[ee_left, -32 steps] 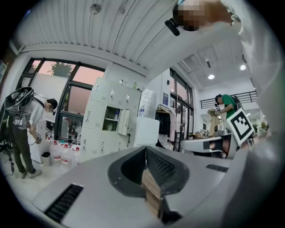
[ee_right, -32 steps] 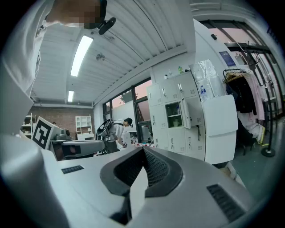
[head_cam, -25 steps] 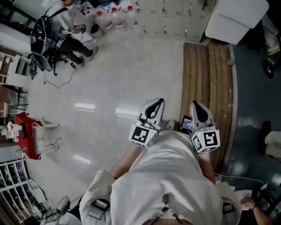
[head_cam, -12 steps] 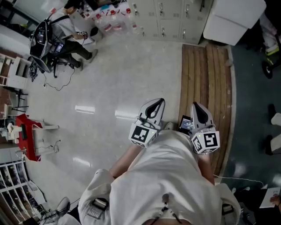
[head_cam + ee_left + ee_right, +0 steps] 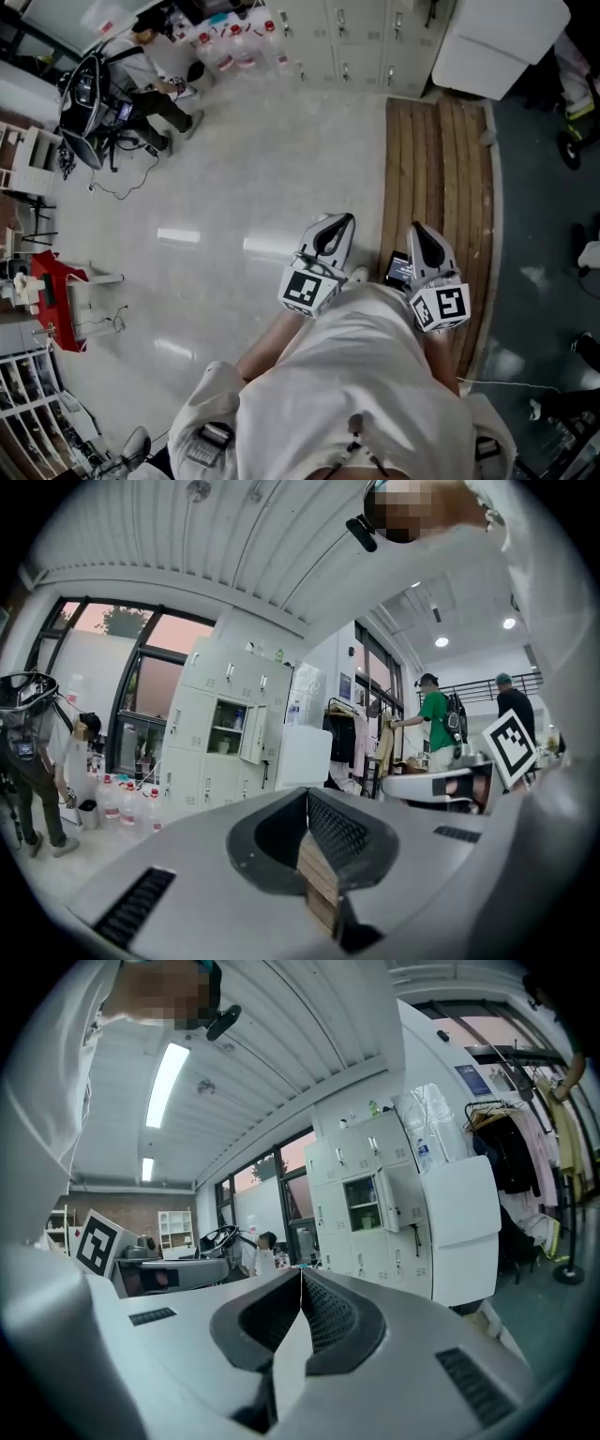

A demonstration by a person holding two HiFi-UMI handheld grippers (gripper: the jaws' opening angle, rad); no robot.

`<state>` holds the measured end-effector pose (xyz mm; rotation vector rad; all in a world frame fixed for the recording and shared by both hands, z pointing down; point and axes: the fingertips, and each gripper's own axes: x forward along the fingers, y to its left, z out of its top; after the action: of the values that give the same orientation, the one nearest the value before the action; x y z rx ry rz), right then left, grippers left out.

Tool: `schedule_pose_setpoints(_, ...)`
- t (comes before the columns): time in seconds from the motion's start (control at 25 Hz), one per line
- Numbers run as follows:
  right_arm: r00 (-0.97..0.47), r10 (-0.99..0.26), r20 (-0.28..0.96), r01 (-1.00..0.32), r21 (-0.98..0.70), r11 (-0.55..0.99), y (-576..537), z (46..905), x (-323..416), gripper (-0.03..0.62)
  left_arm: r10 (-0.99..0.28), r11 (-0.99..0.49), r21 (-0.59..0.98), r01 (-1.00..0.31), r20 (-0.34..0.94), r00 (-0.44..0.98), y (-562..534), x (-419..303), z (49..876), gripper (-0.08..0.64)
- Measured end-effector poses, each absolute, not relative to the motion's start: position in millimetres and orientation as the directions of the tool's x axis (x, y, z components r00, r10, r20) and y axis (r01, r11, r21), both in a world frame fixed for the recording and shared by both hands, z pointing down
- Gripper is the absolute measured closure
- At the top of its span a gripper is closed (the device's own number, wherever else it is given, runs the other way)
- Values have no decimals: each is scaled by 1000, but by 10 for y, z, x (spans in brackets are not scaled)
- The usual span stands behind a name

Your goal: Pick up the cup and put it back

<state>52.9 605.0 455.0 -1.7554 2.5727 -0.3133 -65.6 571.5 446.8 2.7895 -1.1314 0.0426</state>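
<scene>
Pointing level and side by side, the left tongs (image 5: pixel 339 225) and the right tongs (image 5: pixel 418 231) are both closed on nothing, a gap between them. The left edge of the wooden planks (image 5: pixel 441 159) runs between the two: open pale floor (image 5: pixel 253 178) lies ahead of the left, the plank strip ahead of the right, ending at white lockers (image 5: pixel 361 37). Where the cup is, I cannot tell

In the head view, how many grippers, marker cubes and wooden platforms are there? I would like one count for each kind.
Grippers: 2 (left gripper, right gripper)
Marker cubes: 2
Wooden platform: 1
Total: 5
</scene>
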Motion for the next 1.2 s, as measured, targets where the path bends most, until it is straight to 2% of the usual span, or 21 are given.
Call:
schedule_pose_setpoints(0.6, -382, -920, 88, -916, -169, 364, 4418, 4403, 260, 566, -692, -706, 141, -694, 68, 719, 3976, -912, 4494, 551)
schedule_pose_setpoints(0.96, -308, -946, 104, -943, -166, 289, 3403, 4344, -36, 566, -652, -751, 115, -651, 34, 758, 2895, -1201, 4355, 551)
schedule_pose_setpoints(1.2, -302, -945, 125, -946, -157, 282, 2993, 4371, -172, 566, -667, -736, 129, -665, 28, 744, 2429, -1401, 4322, 551)
